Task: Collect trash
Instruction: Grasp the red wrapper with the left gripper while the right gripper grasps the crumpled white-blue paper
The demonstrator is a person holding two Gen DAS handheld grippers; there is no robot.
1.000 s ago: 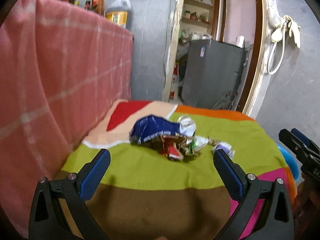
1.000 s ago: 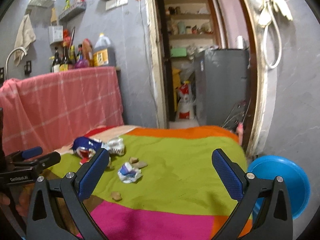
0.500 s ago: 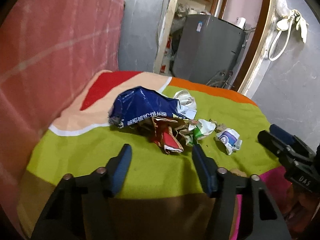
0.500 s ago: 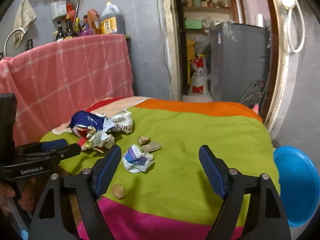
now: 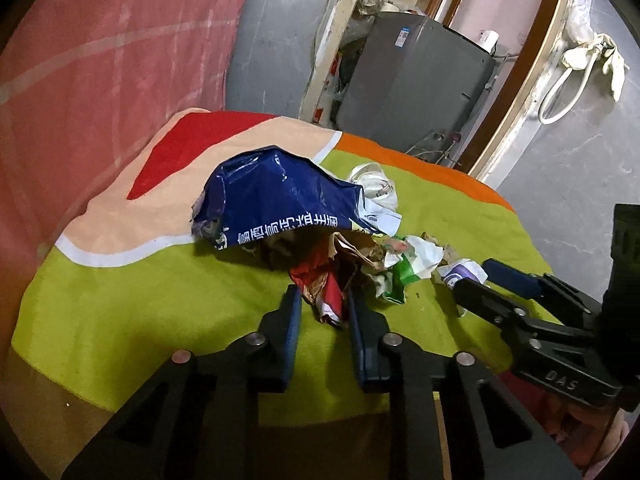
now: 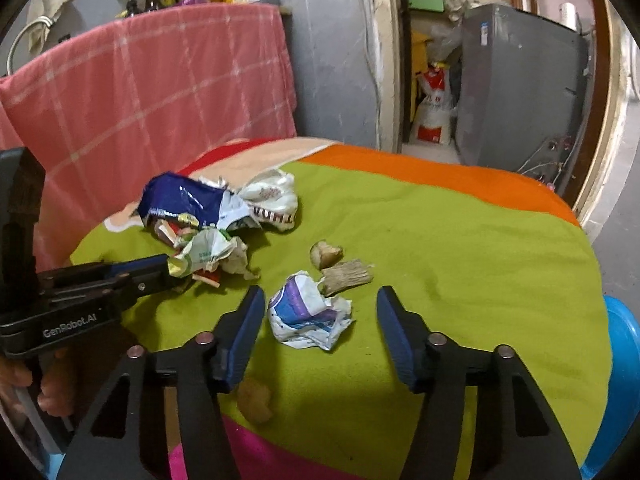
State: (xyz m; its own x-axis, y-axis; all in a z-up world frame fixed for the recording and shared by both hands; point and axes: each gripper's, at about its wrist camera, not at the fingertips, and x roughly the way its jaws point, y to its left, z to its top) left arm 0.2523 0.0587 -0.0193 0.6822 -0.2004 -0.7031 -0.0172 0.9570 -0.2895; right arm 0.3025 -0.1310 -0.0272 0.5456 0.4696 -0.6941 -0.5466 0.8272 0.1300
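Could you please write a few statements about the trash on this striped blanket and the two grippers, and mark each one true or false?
1. The crumpled white-and-purple paper wrapper lies between the right gripper's fingers, untouched while they close. True.
2. The left gripper is closing on a crumpled red-and-white wrapper. True.
3. The big dark-blue foil snack bag lies alone on the orange stripe. False: it tops the trash pile, over green and cream cloth.
4. The blue plastic basin sits on the blanket. False: it is beyond the blanket's right edge.
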